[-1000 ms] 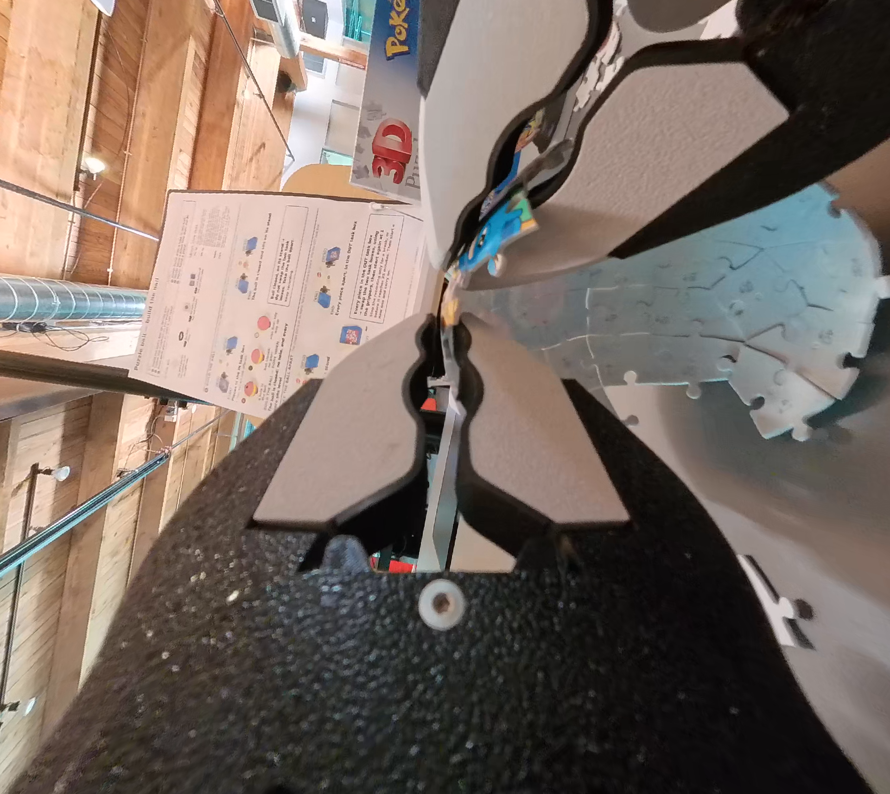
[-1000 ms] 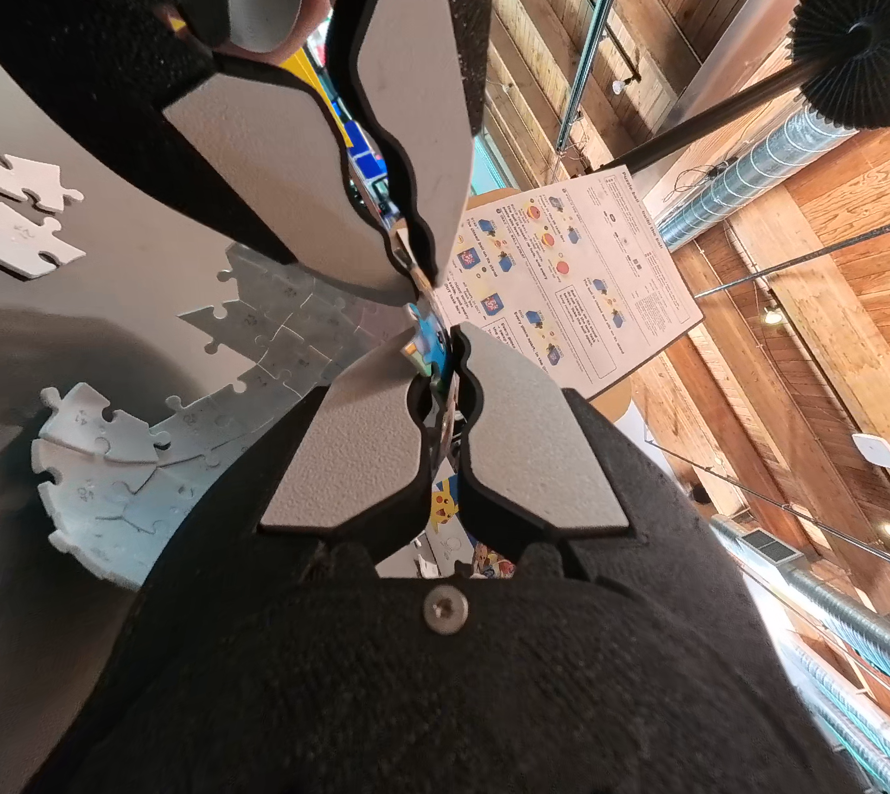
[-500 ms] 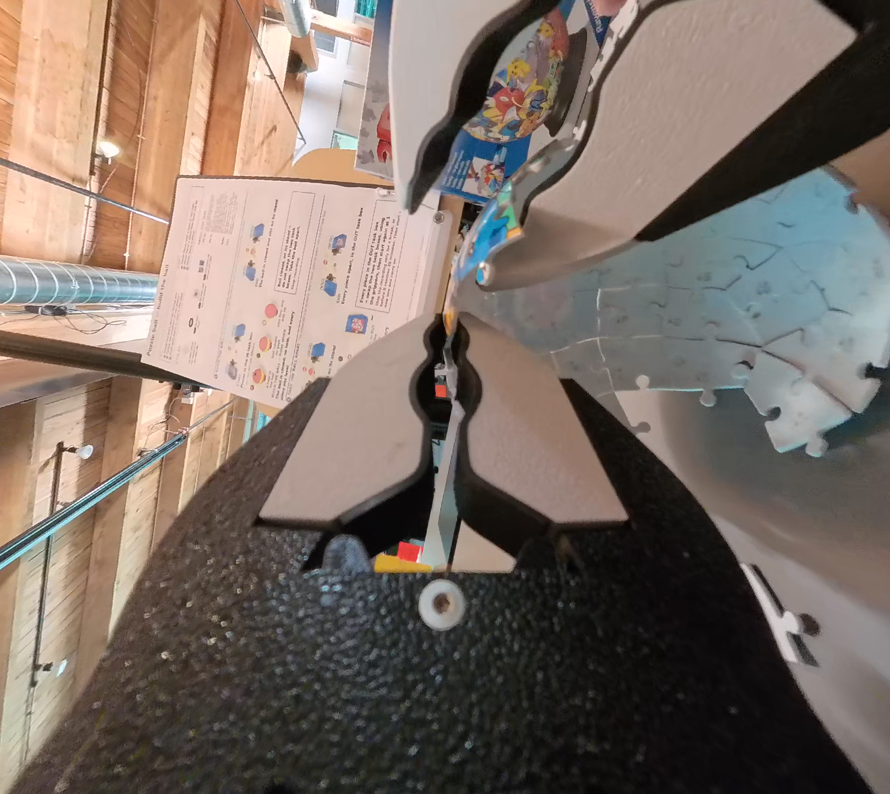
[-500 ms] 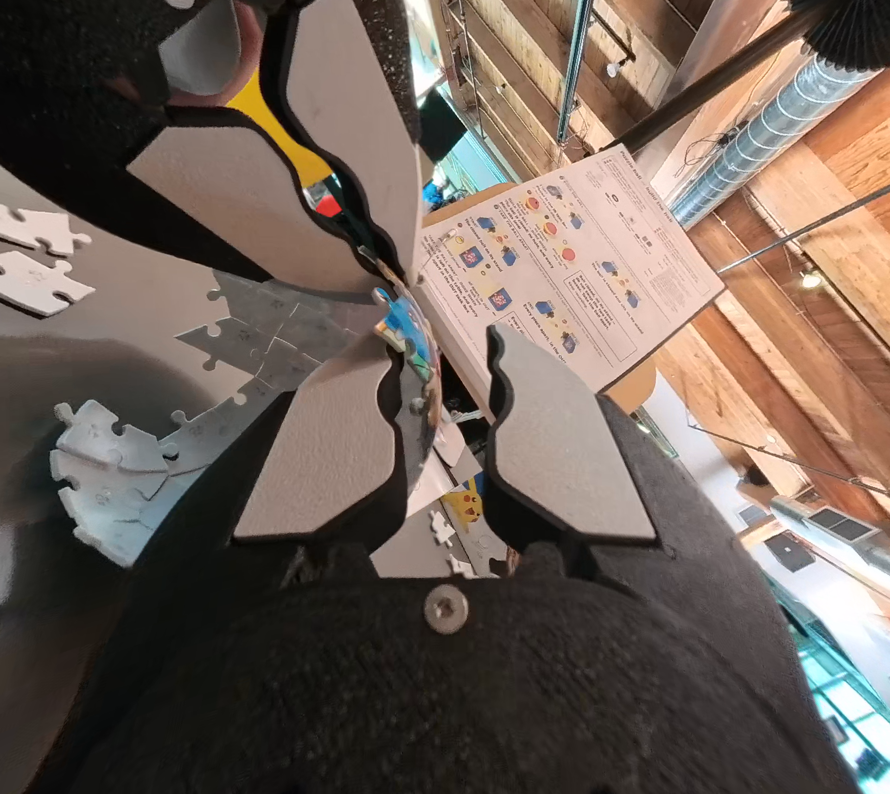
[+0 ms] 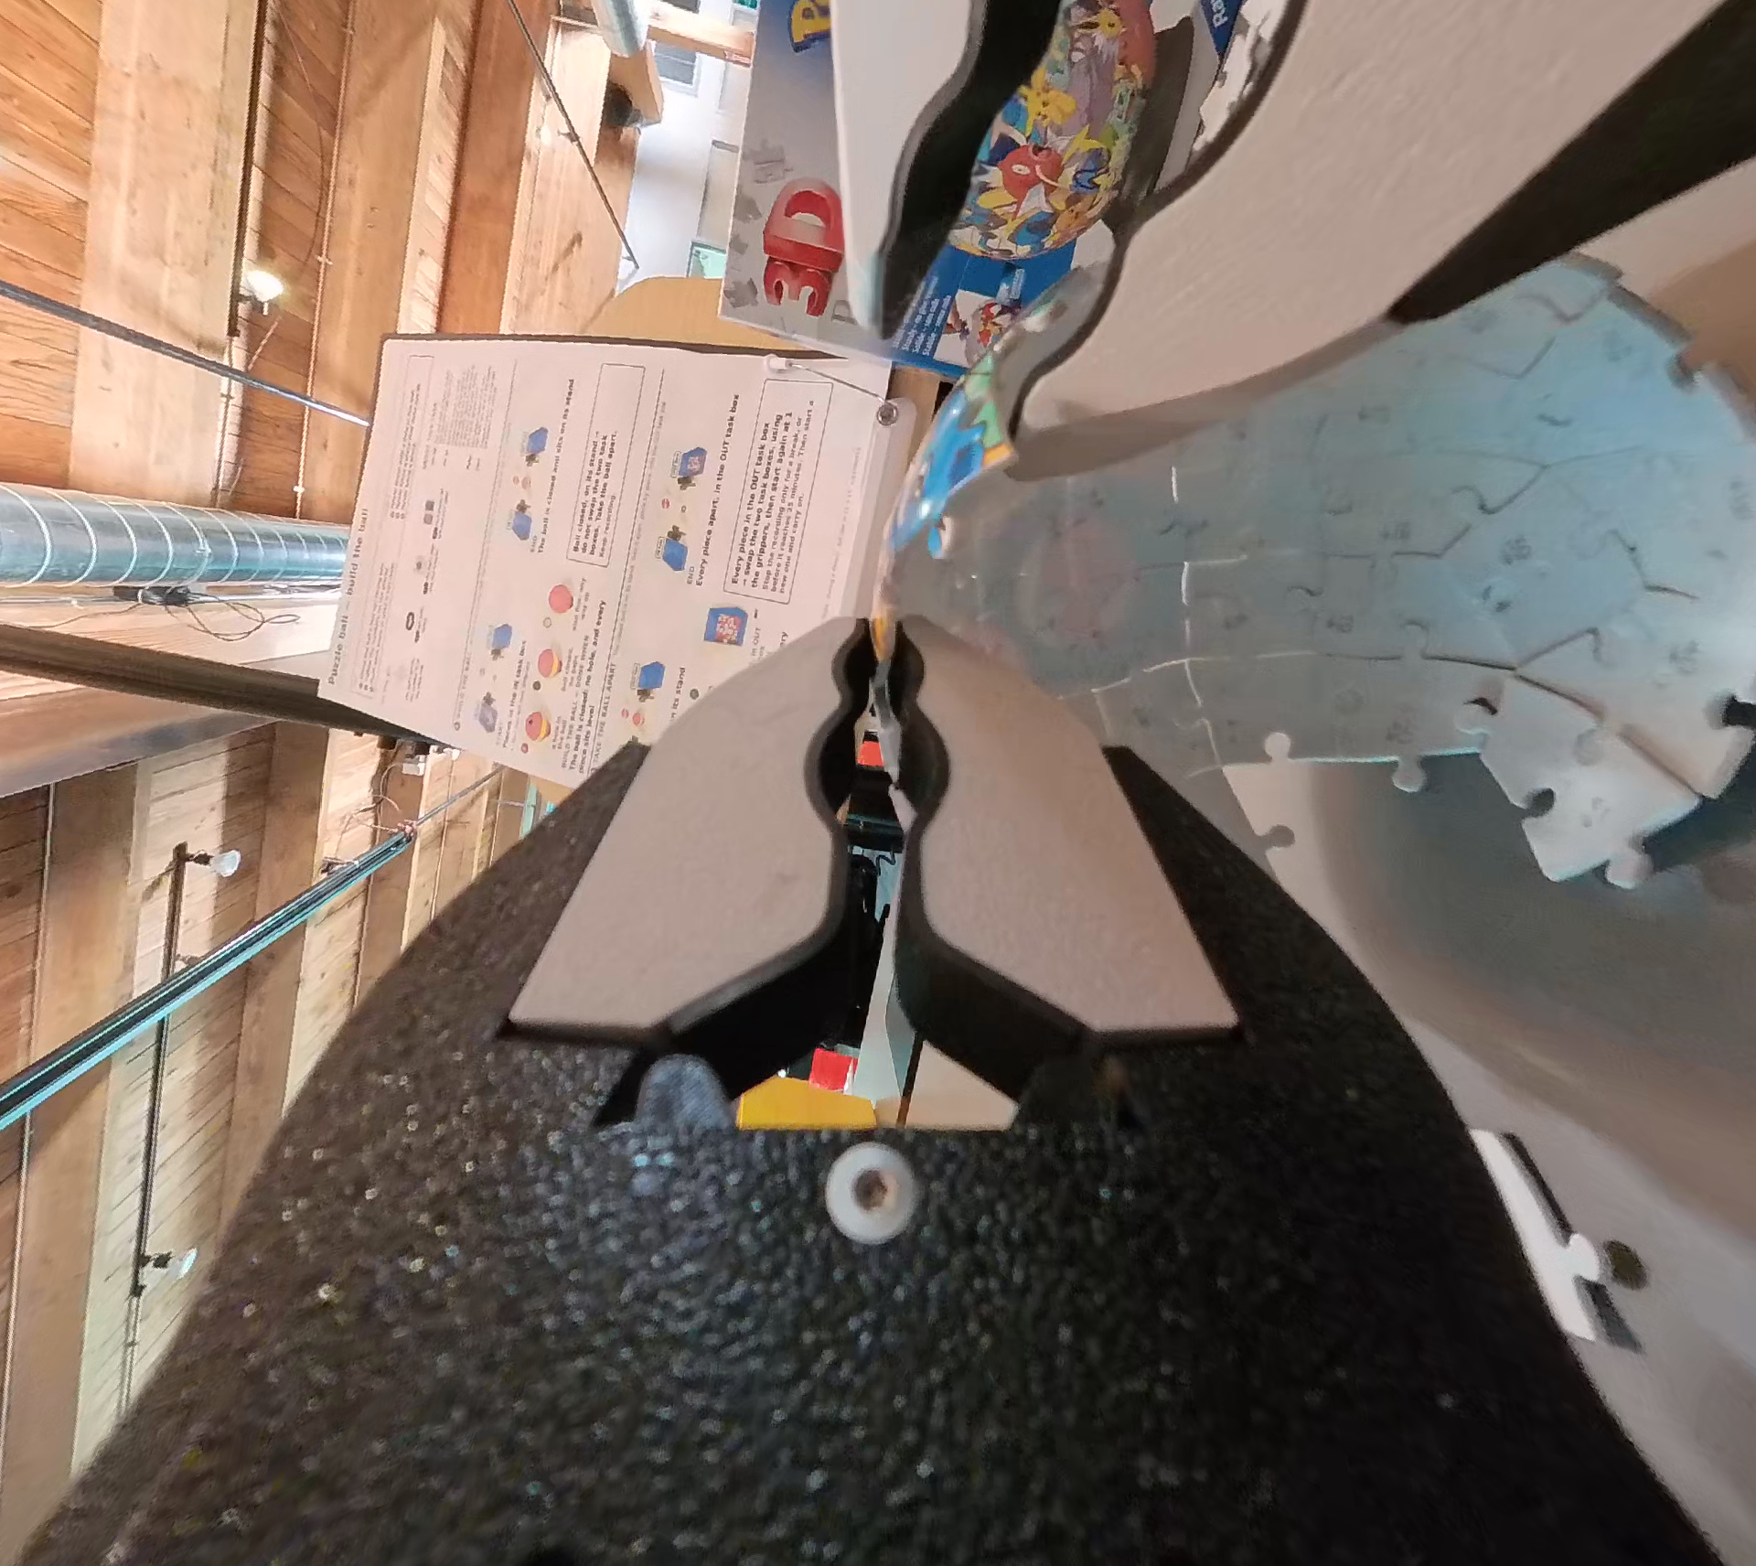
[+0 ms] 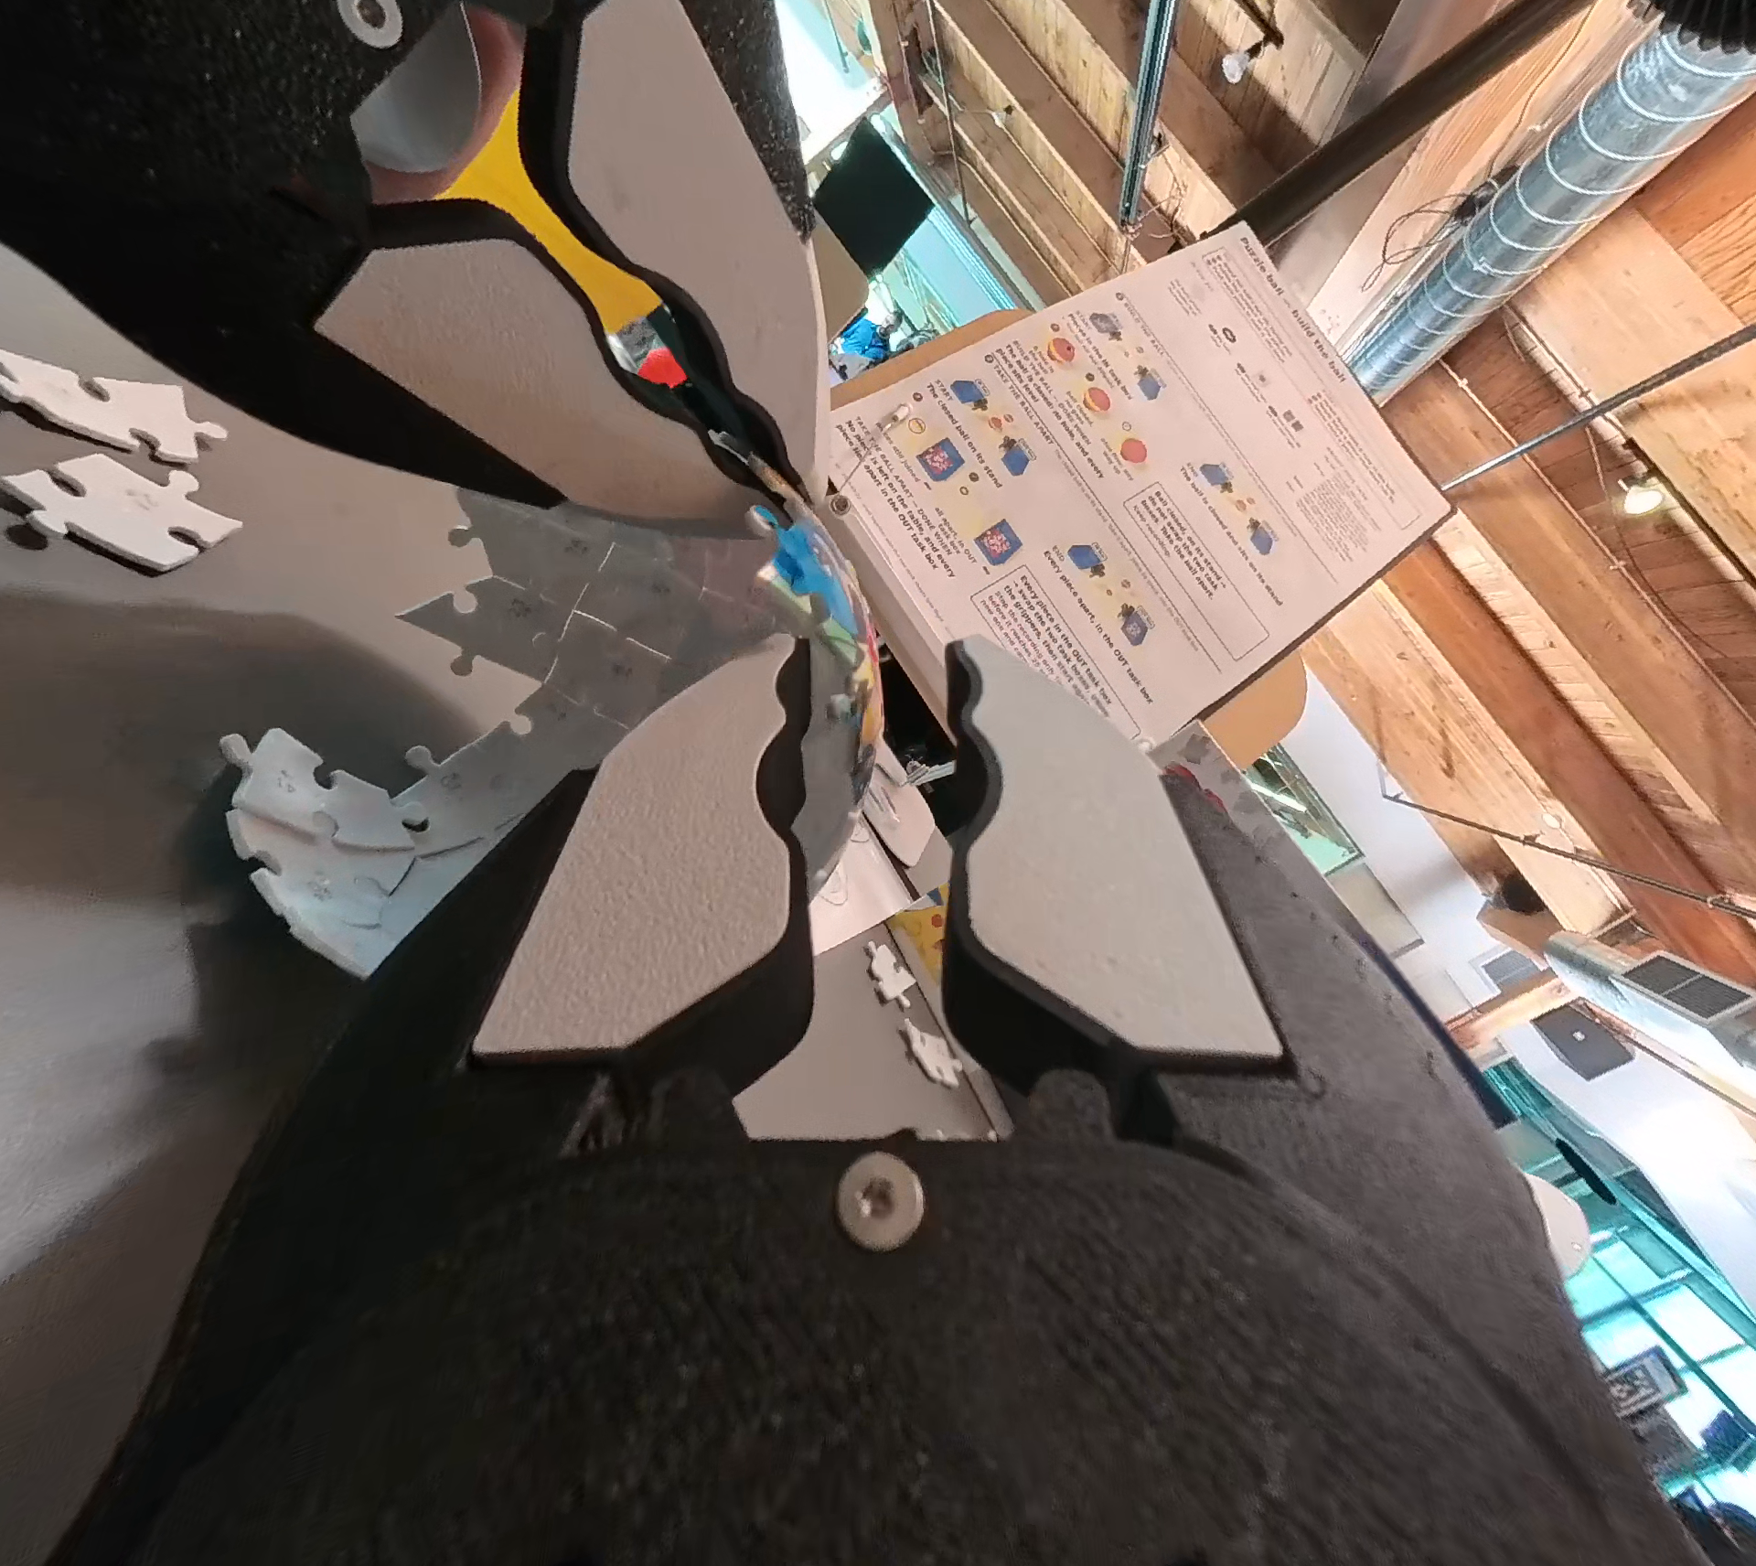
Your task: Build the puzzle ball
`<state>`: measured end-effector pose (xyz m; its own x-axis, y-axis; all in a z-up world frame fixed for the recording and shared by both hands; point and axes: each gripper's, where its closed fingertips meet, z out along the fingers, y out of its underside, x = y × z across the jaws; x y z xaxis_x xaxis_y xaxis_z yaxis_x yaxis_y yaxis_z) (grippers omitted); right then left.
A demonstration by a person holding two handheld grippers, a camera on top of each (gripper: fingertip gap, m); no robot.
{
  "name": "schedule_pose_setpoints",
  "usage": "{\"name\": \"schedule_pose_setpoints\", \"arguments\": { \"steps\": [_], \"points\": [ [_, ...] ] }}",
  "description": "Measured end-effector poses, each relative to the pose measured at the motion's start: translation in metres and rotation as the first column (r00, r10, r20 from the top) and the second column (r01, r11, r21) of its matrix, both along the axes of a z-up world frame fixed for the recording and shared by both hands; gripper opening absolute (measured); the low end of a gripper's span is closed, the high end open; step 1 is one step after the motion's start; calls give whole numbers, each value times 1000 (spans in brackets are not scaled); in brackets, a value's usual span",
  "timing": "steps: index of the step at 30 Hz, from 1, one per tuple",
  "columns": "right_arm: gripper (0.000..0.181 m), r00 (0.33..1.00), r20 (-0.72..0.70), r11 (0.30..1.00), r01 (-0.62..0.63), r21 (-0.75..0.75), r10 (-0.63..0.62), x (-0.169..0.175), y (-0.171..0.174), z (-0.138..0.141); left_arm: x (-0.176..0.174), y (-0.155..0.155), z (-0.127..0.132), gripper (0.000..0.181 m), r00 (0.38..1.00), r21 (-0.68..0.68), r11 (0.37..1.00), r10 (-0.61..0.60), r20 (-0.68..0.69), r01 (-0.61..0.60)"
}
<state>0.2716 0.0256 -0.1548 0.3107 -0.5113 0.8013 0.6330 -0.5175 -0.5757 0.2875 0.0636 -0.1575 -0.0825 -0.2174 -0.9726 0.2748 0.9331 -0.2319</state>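
Both wrist views heavily tilted; wooden ceiling and ducting fill the background.

Left gripper (image 5: 886, 646): fingers pressed together at the tips, pinching the thin edge of the partly built puzzle ball shell (image 5: 1378, 570). The shell is a curved sheet of joined pieces, pale grey-blue inner side toward the camera, knobbed free edge at the right. A strip of printed colour, mostly blue, shows along its near rim.

Right gripper (image 6: 874, 694): fingers spread, a clear gap between the pads. The shell's rim stands inside that gap, lying close against the left finger (image 6: 665, 846); contact with it cannot be judged. The right finger is apart from the shell. In the left wrist view this gripper enters from the top right, fingers parted around the shell's coloured edge.

In the right wrist view the shell (image 6: 589, 637) runs from between the fingers off to the left, above the grey table (image 6: 114, 1045). Two loose puzzle pieces (image 6: 114, 465) lie white side up on the table at far left, well apart from the shell. Smaller loose pieces are visible through the finger gap.

Behind: a laminated instruction sheet (image 5: 589, 560), standing upright, and the puzzle box (image 5: 798, 95) beside it
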Motion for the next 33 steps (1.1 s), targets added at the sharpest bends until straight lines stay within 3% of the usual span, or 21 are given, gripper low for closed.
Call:
{"name": "schedule_pose_setpoints", "arguments": {
  "steps": [11,19,24,29,33],
  "points": [
    [28,999,50,997,10,-78,-6,9,7,-5,1,4,0,2,1000,-10,1000,10,3,-10],
    [40,998,-51,998,33,-55,-36,7,-16,-12,3,5,0,2,1000,-18,1000,15,1,-14],
    [33,990,-124,998,66,-5,-67,17,-26,-16,3,7,-1,2,1000,-25,1000,14,2,-14],
    [24,991,-123,997,54,-63,-61,15,-20,-23,3,7,-1,2,1000,-25,1000,18,18,-18],
    [29,966,-244,996,91,3,-88,13,-22,-28,4,8,-1,2,999,-22,999,29,24,-29]
  ]
}}
